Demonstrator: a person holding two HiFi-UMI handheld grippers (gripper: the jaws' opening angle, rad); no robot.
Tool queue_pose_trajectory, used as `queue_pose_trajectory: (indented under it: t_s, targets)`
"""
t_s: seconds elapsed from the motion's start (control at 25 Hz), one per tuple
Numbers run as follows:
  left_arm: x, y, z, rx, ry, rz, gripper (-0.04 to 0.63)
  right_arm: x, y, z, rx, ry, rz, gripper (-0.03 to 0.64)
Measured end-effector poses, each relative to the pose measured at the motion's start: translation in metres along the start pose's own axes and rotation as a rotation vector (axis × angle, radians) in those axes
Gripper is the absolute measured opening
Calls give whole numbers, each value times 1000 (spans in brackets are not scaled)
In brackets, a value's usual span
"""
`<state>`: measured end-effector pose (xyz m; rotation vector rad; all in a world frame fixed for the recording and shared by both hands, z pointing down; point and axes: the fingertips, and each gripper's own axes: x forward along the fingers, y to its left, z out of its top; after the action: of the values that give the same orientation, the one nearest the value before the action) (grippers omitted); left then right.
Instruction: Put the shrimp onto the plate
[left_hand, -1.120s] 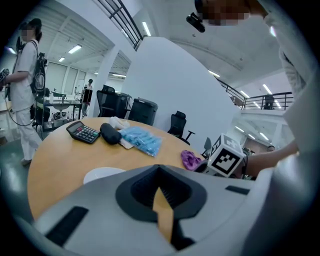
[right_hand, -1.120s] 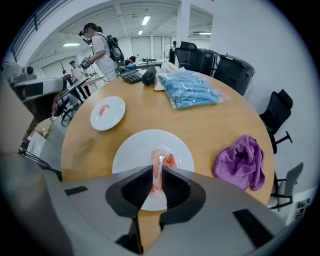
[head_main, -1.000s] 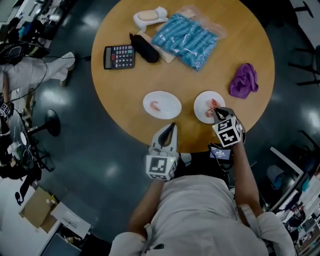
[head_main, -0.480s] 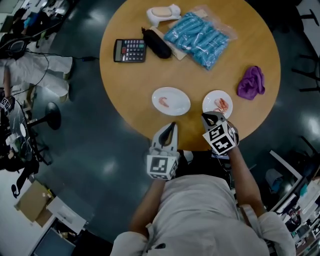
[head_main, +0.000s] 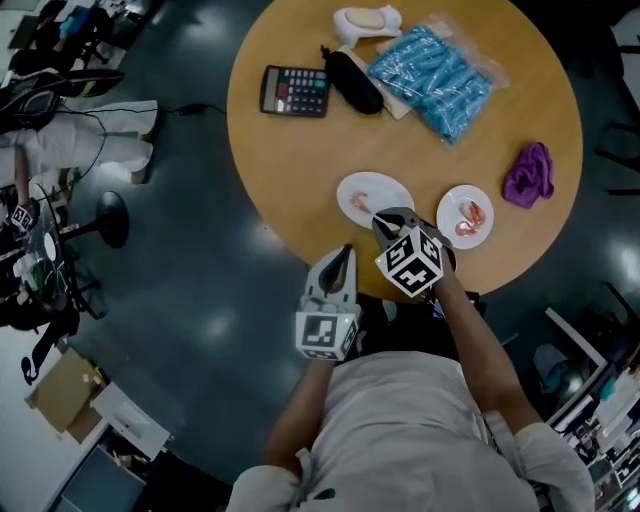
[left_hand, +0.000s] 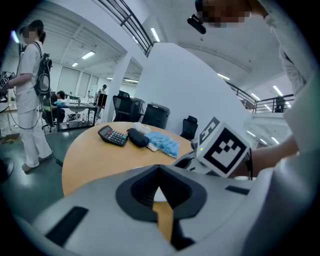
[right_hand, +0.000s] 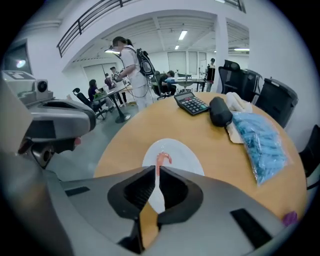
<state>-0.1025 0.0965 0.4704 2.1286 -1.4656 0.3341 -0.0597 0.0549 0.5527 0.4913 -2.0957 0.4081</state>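
one shrimp (head_main: 360, 203) left on larger plate (head_main: 388, 186); other shrimp (head_main: 472, 214) seemingly done, on smaller plate (head_main: 449, 207). right gripper (head_main: 383, 219) pressed together, empty, tips beside first shrimp; left gripper (head_main: 343, 256) closed, idle.

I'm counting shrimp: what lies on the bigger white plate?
One pink shrimp lies on the plate. The right gripper covers its near edge in the head view, so that part is unseen.

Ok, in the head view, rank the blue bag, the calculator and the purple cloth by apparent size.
1. blue bag, clearly largest.
2. calculator.
3. purple cloth, which looks only a little smaller than the calculator; it is bunched up, so this is unsure.
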Motion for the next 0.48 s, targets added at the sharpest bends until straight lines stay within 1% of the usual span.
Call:
queue_pose_trajectory:
  t_s: [0.04,0.12,0.16,0.28,0.36,0.48]
  targets:
    - [-3,5,0,-1,1,5,8,6,1,3,-10,12,-8,26]
    - [-8,14,1,-2,2,12,8,19,3,4,-26,45,-12,69]
    - [-9,18,0,-2,3,15,8,26,4,4,-31,61,-12,80]
    - [-9,29,-3,6,12,30,8,50,2,5,-53,94,-25,81]
    - [-2,28,-6,6,16,34,8,63,-4,-3,-55,125,-17,83]
    - [7,12,-5,-15,15,1,8,60,-20,-22,-44,195,-35,86]
